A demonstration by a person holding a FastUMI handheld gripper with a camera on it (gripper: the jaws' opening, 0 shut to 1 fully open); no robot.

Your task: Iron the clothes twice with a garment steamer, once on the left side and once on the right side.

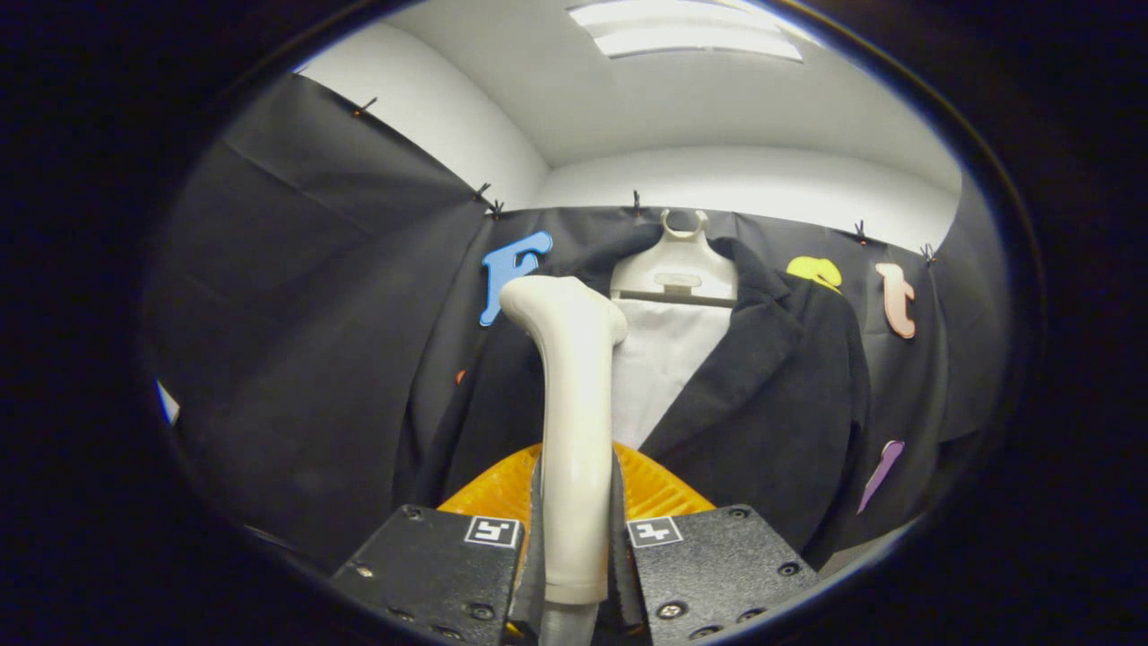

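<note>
A cream-white garment steamer [574, 422] stands upright between my fingers, its handle clamped by both black pads, so my gripper [574, 547] is shut on it. Its head bends left at the top, level with the jacket's left lapel. Beyond it a dark suit jacket [771, 395] hangs on a white hanger [677, 269], open at the front over a white lining [668, 368]. The steamer covers part of the jacket's left front. I cannot tell whether the head touches the cloth.
An orange ribbed part [650, 489] sits just behind the fingers at the steamer's base. Black cloth [314, 359] walls the booth on the left and behind the jacket. Above are a white wall and a ceiling light [686, 31].
</note>
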